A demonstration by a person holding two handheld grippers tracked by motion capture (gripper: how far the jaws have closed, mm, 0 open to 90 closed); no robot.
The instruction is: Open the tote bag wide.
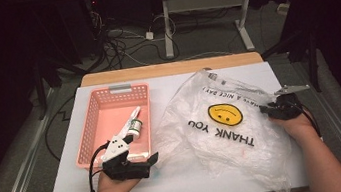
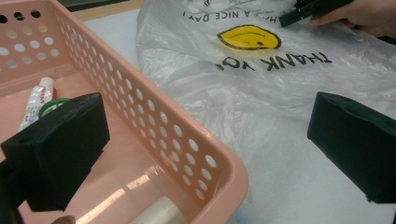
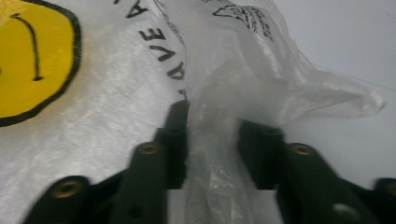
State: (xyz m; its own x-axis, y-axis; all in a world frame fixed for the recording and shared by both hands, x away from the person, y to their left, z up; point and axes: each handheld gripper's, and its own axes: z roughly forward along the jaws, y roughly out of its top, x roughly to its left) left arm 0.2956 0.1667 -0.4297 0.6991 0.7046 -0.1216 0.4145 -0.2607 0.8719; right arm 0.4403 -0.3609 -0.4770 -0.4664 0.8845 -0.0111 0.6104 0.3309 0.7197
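bag (image 3: 224,93) | bunched fold between right claw (image 3: 212,140) jaws (pinched)

pretty dark room overall, grey floor (image 1: 201,41) with a messy tangle of cables (image 1: 115,40) running across it, a white-legged desk frame (image 1: 207,10) at the back, and the white-topped table (image 1: 171,187) with a wooden edge (image 1: 169,69) catching most of the light

"thank you" on plastic bag (image 1: 223,129)
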